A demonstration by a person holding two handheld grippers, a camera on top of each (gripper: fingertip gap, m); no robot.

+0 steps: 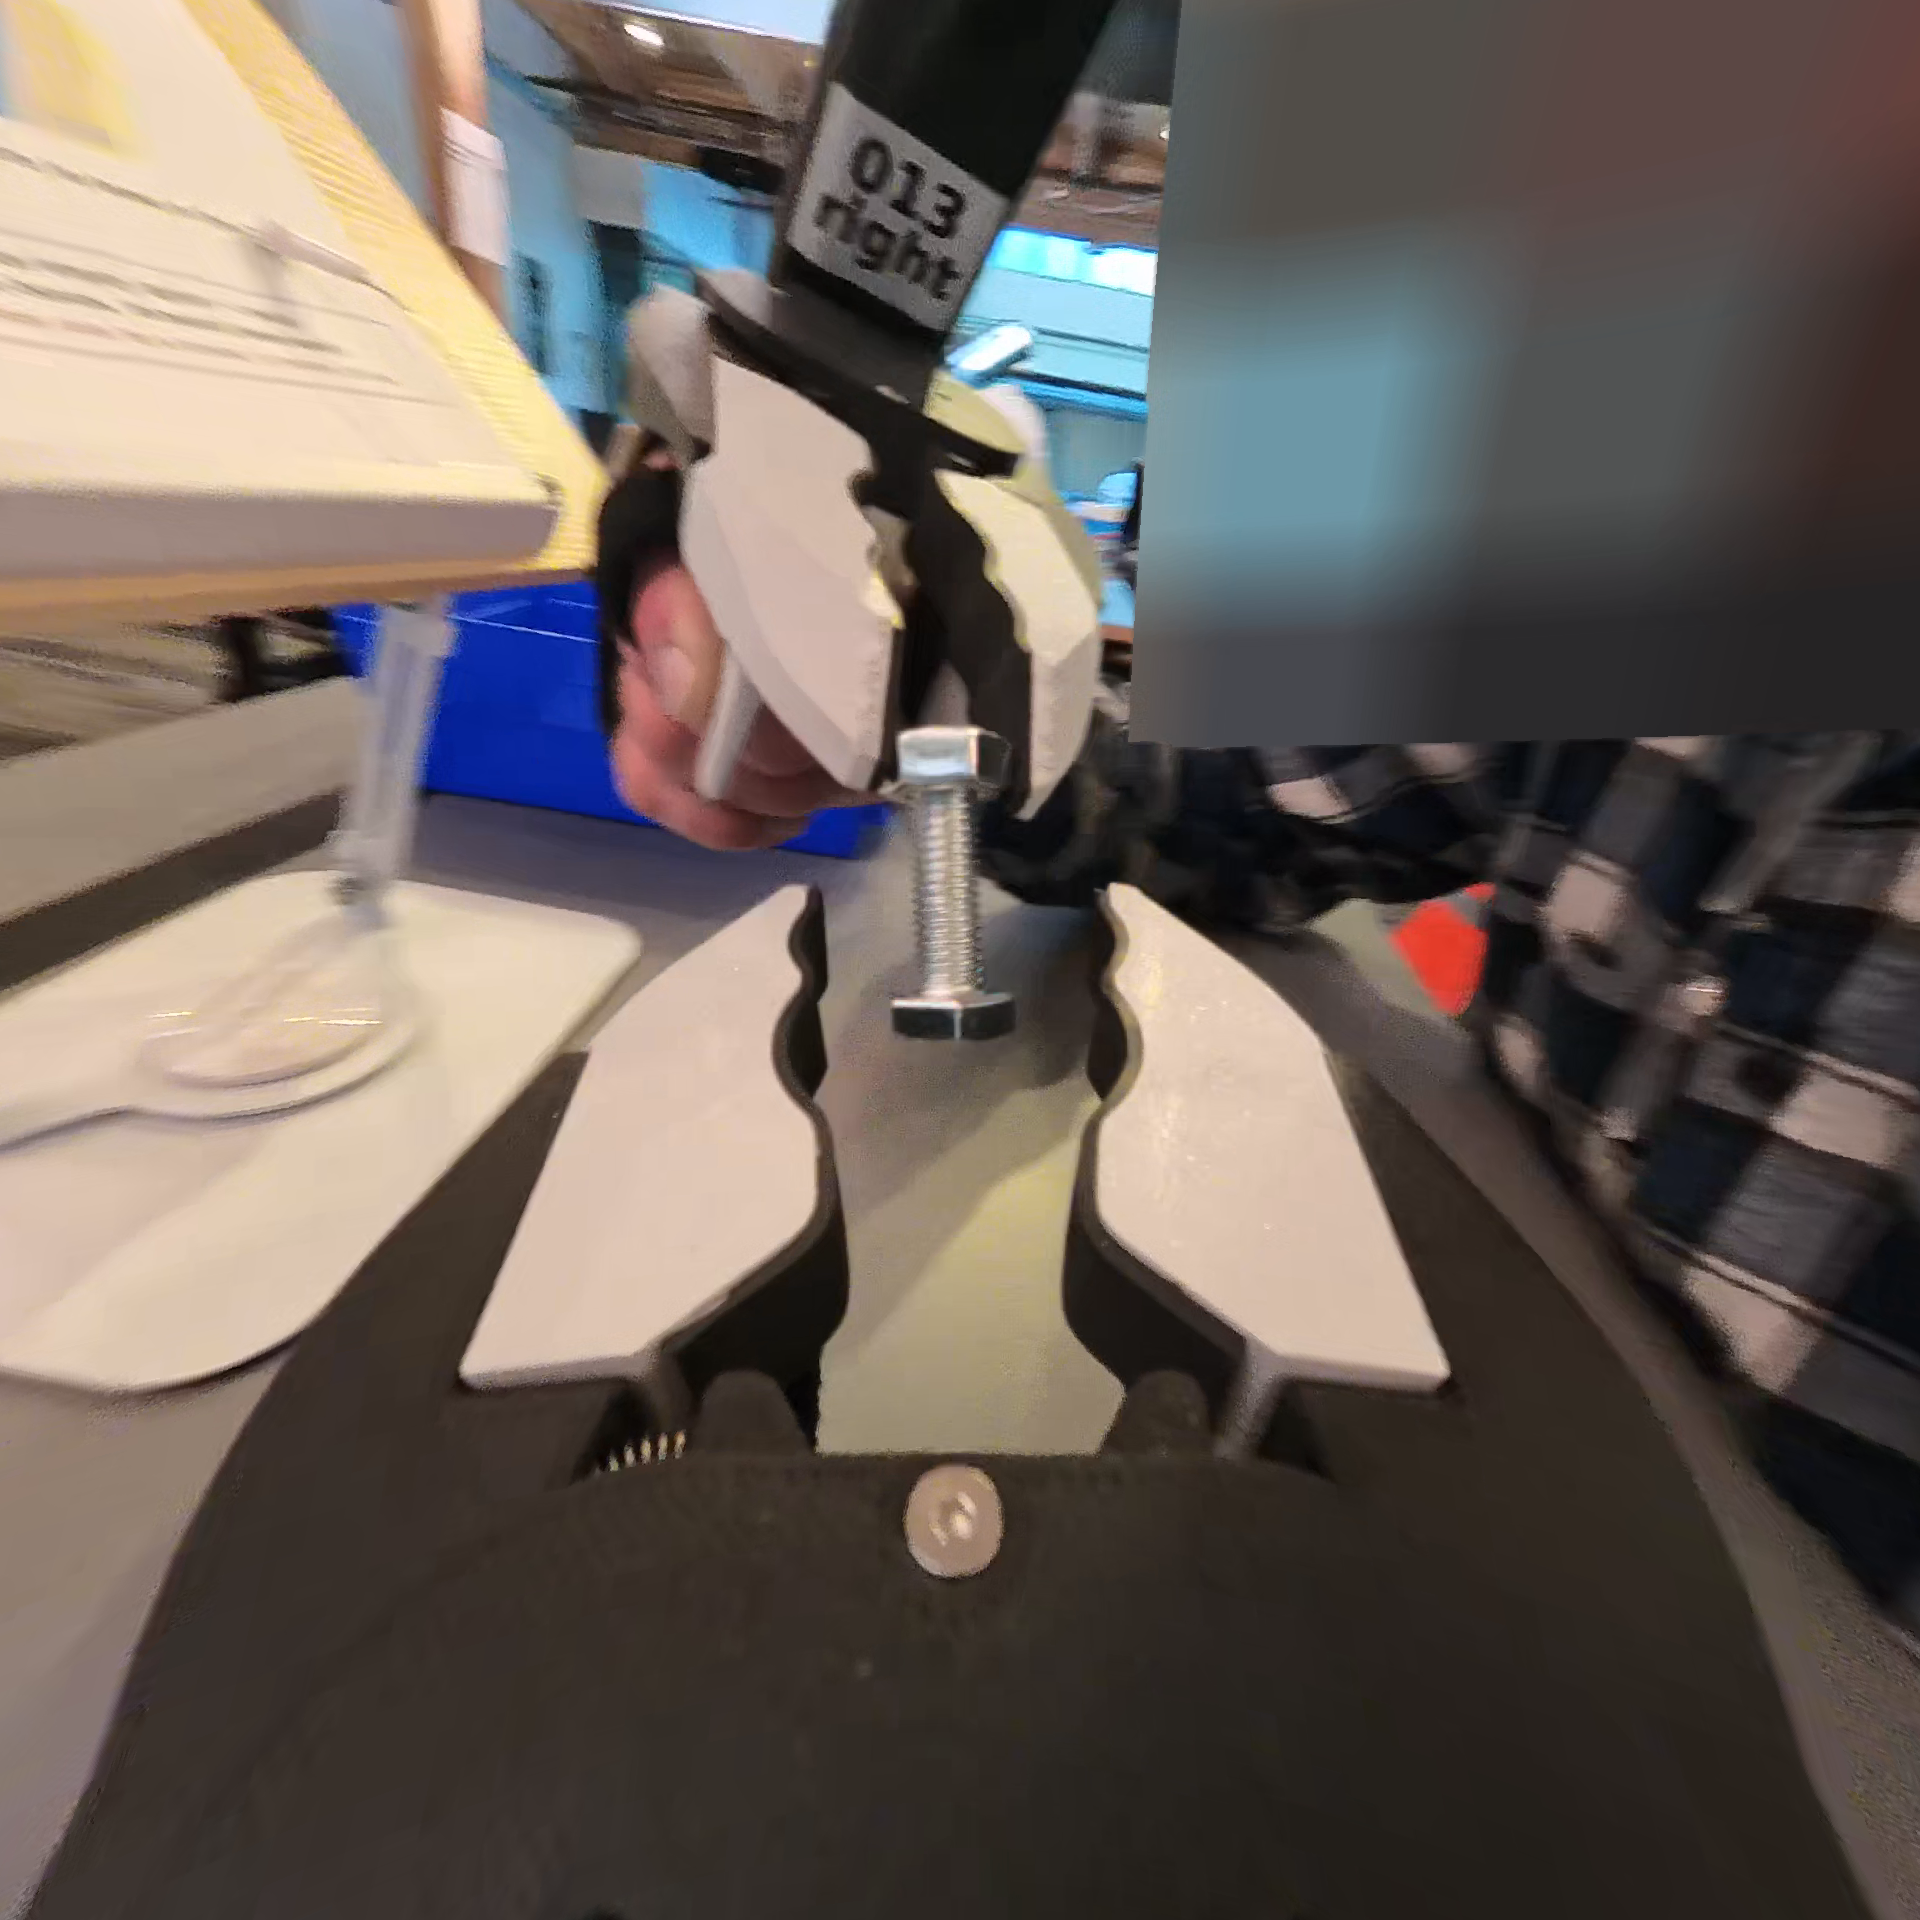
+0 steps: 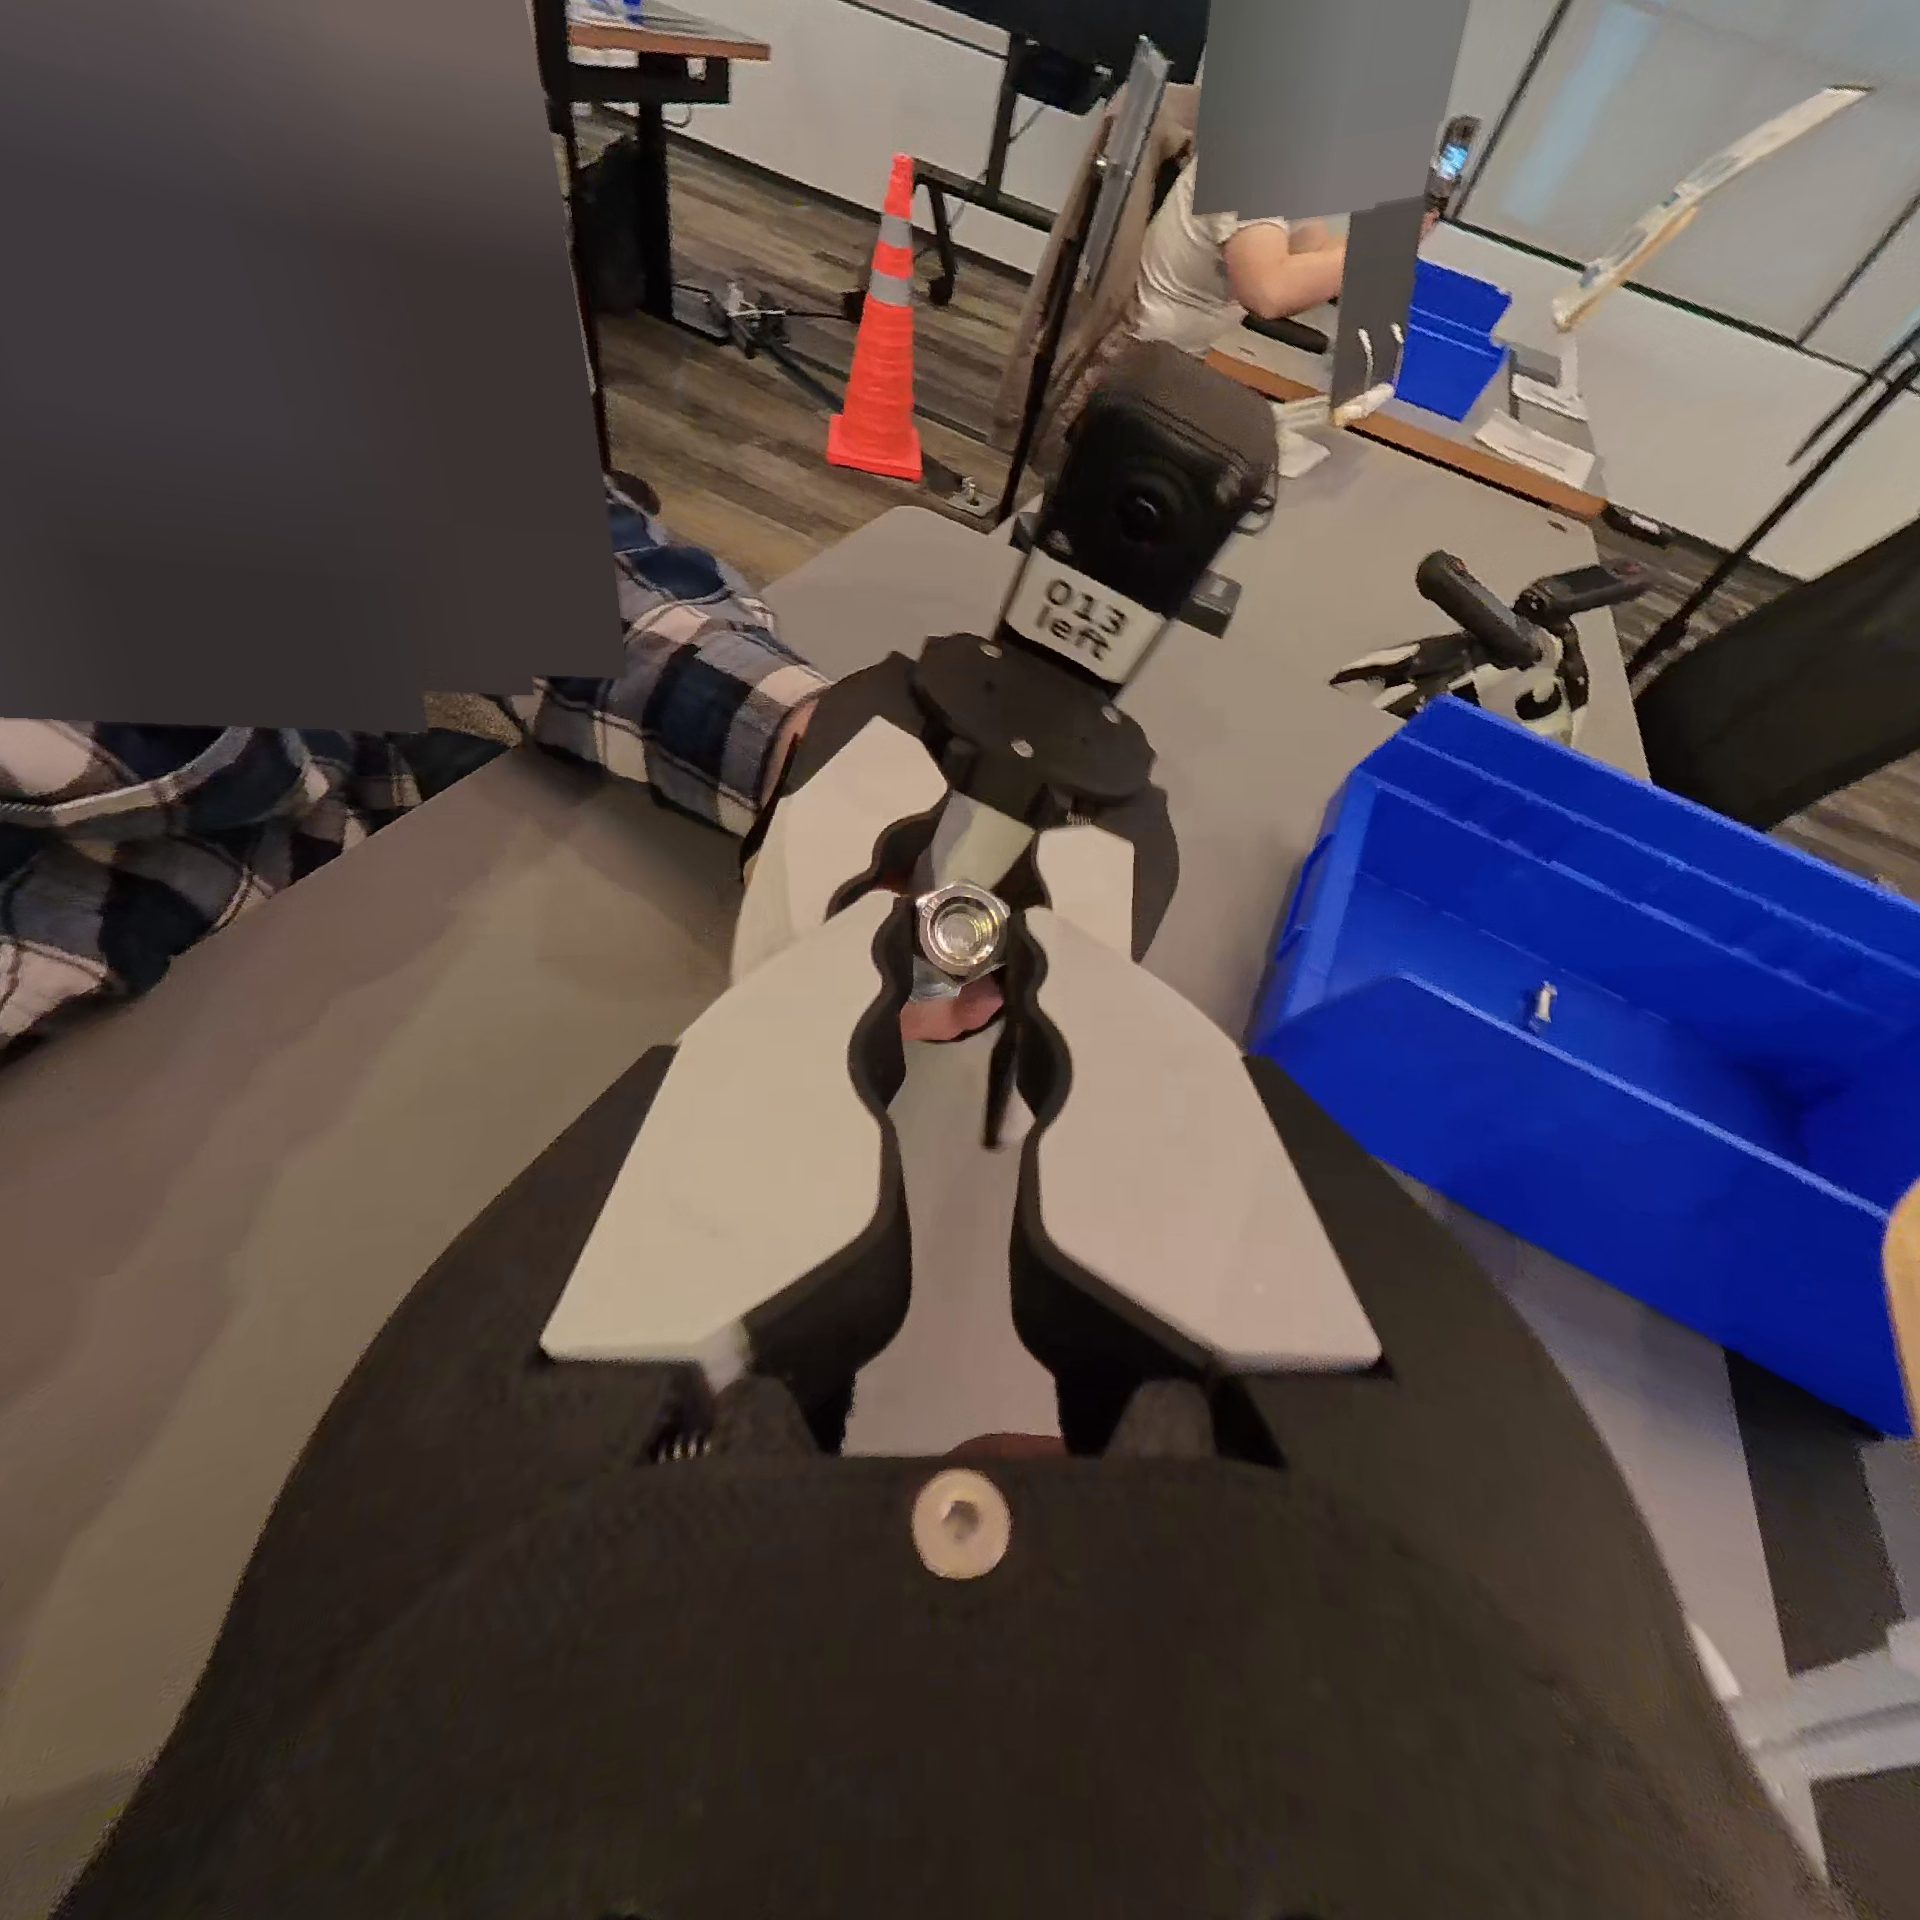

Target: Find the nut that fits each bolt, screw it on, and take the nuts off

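The left gripper (image 1: 956, 997) is spread wide, its fingers either side of the bolt (image 1: 948, 914) without touching it. Just beyond, the right gripper (image 2: 961, 935) is clamped on the nut (image 1: 951, 756) at the bolt's top end. Judged from this, 1 nut is barely threaded or nearly off; behind, a blue bin (image 2: 1558, 997).

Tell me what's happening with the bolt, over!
Right gripper clamped on the nut atop the bolt. Left gripper open, fingers either side of the bolt, not touching. Nothing in the way.
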